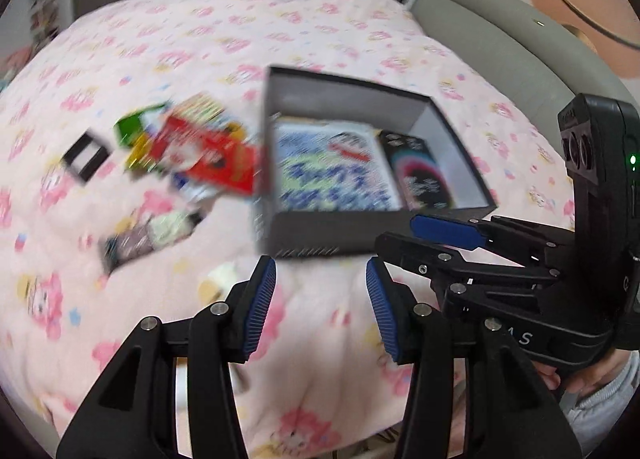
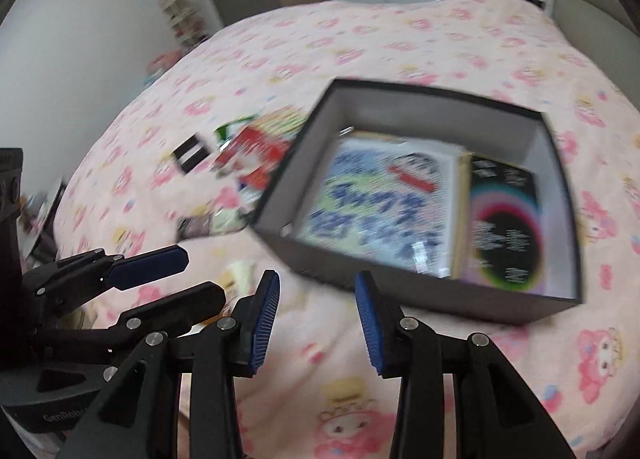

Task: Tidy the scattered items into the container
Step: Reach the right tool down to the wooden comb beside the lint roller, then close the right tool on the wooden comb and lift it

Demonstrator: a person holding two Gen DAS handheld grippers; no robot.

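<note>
**A:** What are you holding right now?

**B:** Nothing. I am keeping my left gripper with the two blue pads well apart, and only the pink cartoon-print blanket is showing between them. My right gripper is the same: wide open, empty, hanging just before the near wall of the dark grey open cardboard box.

**A:** And where are the things that are still waiting?

**B:** They are lying on the blanket, against the left wall of the box. The red flat packet is nearest to the wall, maybe touching it. Beside it are a green and yellow packet and a small black-and-white striped card. Nearer to me, a dark flat packet with a pale patch is lying apart from the heap.

**A:** How will they handle, do you think?

**B:** I am judging them light, thin and a little slippery, like printed card or foil. The blanket is soft, so a flat piece may sink and be hard to pinch from above. I would take the red packet at a free edge, where it is overlapping the others.

**A:** What is unclear?

**B:** Both views are blurred, so I cannot read any print or count the pieces in the heap. Inside the box, a blue-patterned white sheet and a black booklet with coloured rings are already lying; what is under them is hidden.
</note>
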